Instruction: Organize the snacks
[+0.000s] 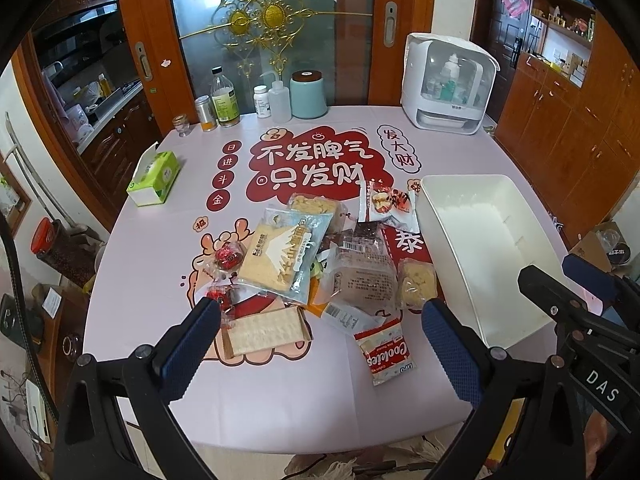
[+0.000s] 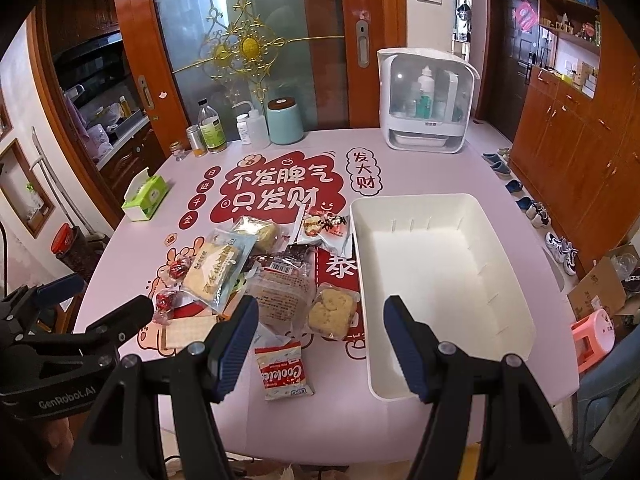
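Beside crinkly packets (image 1: 320,264), smooth rectangular bin (image 1: 536,296)

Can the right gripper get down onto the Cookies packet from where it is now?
Probably yes. The right gripper has its jaws open and empty, and the Cookies packet lies flat on the table just under them, apart from the snack pile and beside the white bin. Nothing covers it.

The right gripper (image 2: 320,344) hangs with jaws apart and nothing between them, above the near edge of the table (image 2: 320,412). A white bin (image 2: 516,280) lies right of the snack pile (image 2: 260,276); the cookies packet (image 2: 284,372) lies nearest.
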A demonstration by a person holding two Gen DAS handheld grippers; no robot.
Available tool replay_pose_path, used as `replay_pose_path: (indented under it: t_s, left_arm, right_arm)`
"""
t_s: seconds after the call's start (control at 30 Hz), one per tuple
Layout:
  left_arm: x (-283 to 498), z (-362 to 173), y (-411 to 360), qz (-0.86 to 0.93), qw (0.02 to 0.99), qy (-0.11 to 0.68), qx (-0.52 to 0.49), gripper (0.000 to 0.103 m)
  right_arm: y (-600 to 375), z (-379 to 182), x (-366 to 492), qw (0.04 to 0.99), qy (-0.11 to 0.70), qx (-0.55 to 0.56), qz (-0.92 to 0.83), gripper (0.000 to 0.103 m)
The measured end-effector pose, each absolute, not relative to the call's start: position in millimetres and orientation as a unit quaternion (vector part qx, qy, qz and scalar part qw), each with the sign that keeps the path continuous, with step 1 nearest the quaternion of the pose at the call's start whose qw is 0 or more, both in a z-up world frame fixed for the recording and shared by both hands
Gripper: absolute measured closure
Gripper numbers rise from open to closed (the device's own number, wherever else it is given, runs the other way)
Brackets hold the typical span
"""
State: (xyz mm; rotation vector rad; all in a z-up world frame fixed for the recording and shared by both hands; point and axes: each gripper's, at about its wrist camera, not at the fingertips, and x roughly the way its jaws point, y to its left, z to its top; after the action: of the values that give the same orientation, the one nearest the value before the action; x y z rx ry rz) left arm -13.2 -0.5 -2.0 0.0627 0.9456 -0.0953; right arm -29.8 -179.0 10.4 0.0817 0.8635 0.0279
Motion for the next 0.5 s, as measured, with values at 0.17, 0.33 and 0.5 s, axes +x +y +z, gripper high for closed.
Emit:
replay_pose_path:
  t_s: [0.17, 0.33, 0.5]
  left_arm:
    - [-13.6, -2.0, -0.5, -0.046, 0.889, 0.455, 0.030, 0.003]
    - [-12.9, -1.2, -0.2, -0.046, 0.889, 0.455, 0.030, 0.003]
    - [-13.4, -1.2, -0.3, -0.046, 0.889, 0.455, 0.030, 0.003]
  right_arm:
    - [-178.8, 9.2, -31.9, 0.907, 0.419, 0.040, 0.019, 0.037]
    - [-179.2, 8.3, -34.1, 0.908, 0.417, 0.043, 0.029, 0.037]
    - [-180.3, 8.0, -36.4, 0.908, 0.416, 0.040, 0.028, 0.037]
